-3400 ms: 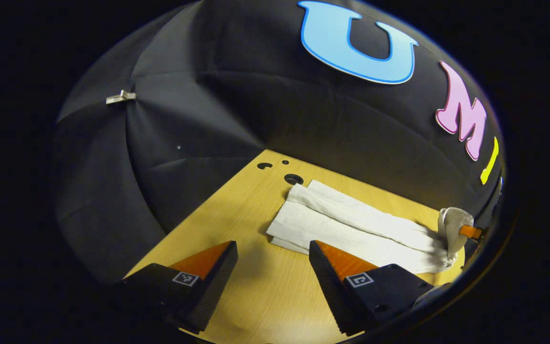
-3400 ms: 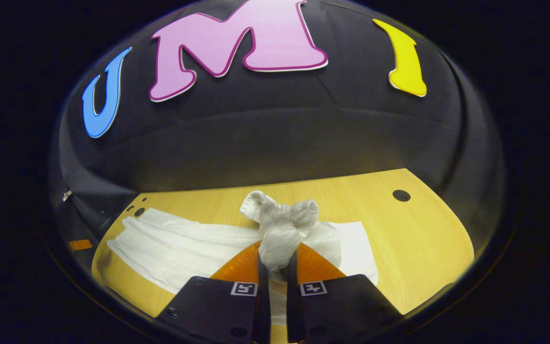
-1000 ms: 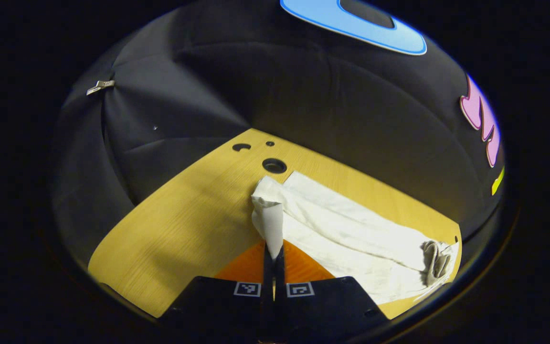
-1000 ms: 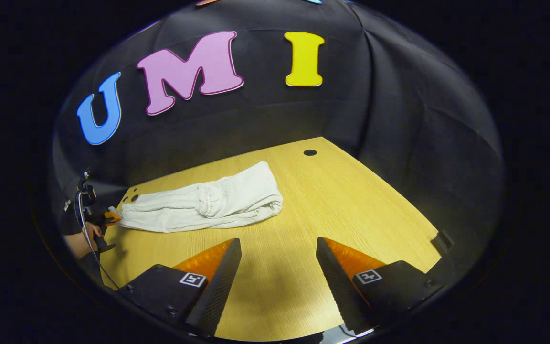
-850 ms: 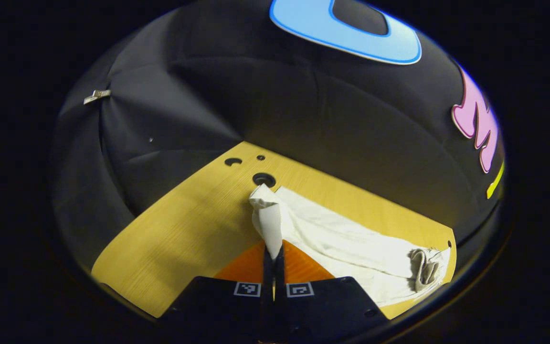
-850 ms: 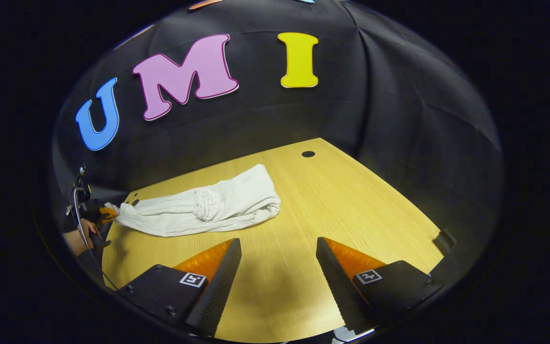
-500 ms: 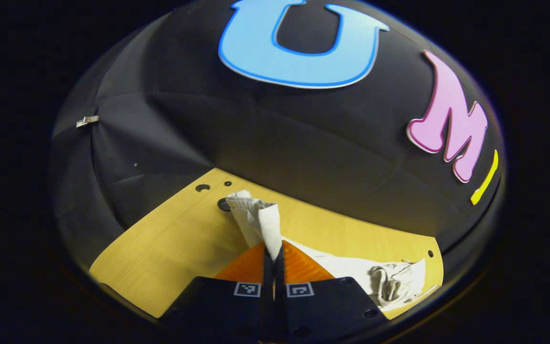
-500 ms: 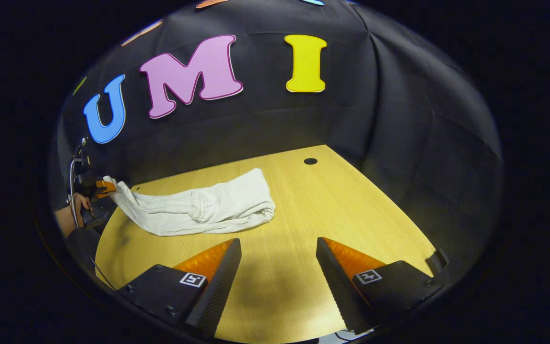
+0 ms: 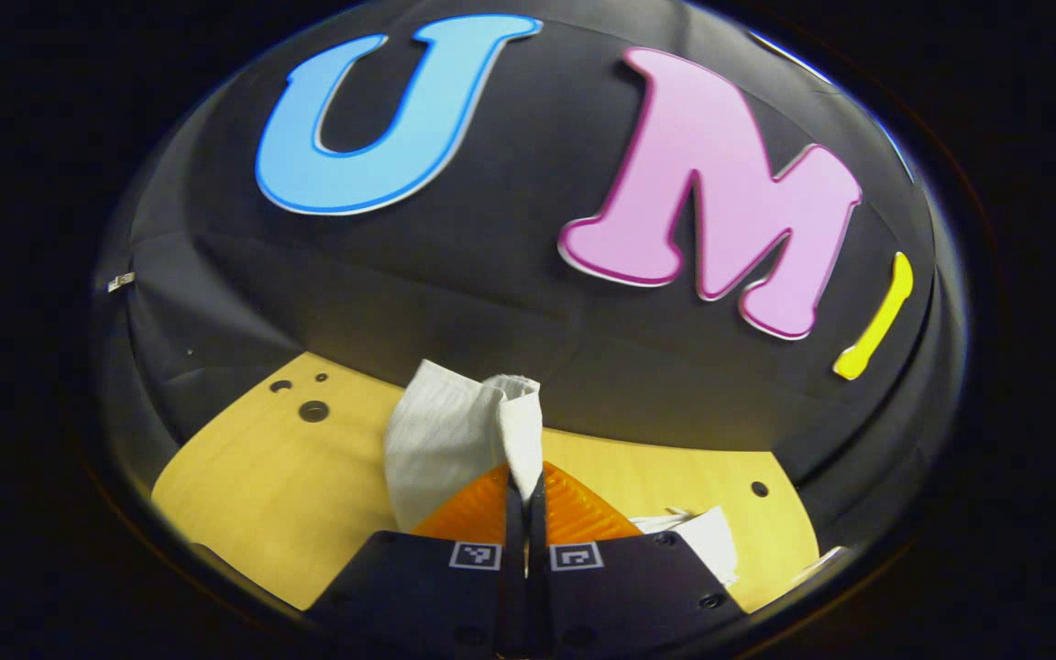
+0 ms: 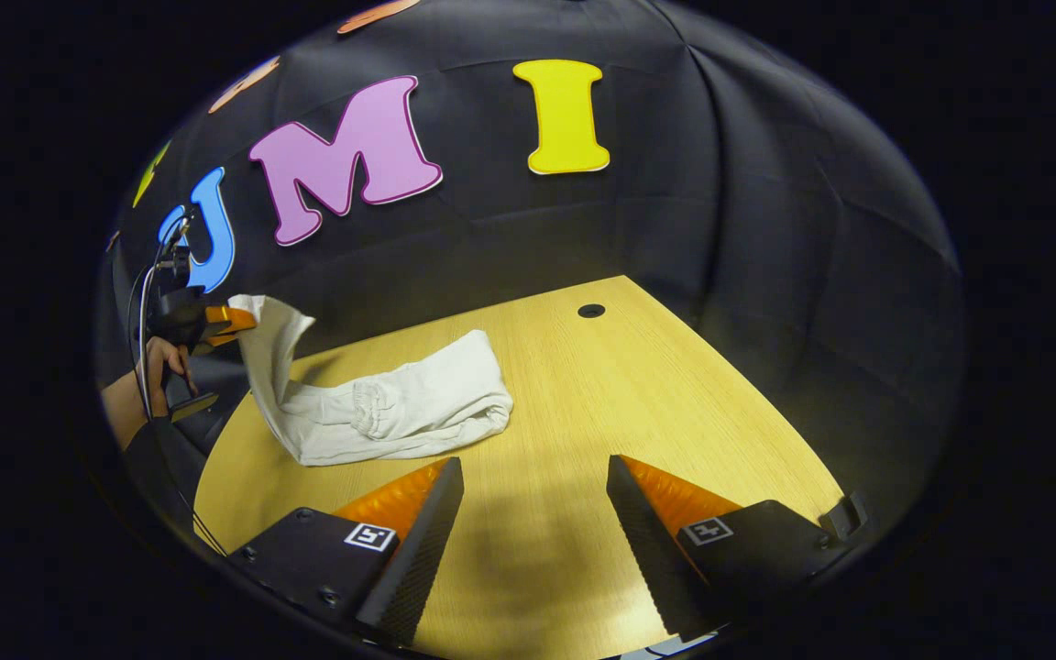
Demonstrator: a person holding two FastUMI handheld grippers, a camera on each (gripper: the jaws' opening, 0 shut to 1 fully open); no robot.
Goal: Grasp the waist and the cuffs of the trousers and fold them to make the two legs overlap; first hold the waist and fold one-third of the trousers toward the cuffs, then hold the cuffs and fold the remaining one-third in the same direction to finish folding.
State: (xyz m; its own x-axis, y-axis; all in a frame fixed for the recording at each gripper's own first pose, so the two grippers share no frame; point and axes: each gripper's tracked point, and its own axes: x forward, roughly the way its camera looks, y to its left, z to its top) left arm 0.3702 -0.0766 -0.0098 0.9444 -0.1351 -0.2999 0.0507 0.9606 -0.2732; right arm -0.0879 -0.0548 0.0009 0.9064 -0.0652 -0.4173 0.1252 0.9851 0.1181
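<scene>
White trousers [image 10: 400, 408] are seen left of centre in the right gripper view, folded on the wooden surface with the gathered waist laid over the legs. The cuff end [image 10: 267, 335] is lifted at the left, and it is seen bunched at lower centre of the left gripper view [image 9: 455, 435].

Trousers [image 10: 400, 410] on table [image 10: 638, 394]

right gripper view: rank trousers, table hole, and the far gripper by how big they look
1. trousers, largest by far.
2. left gripper with its handle, held in a hand at the view's edge; fisheye shrinks it.
3. table hole, smallest.
</scene>
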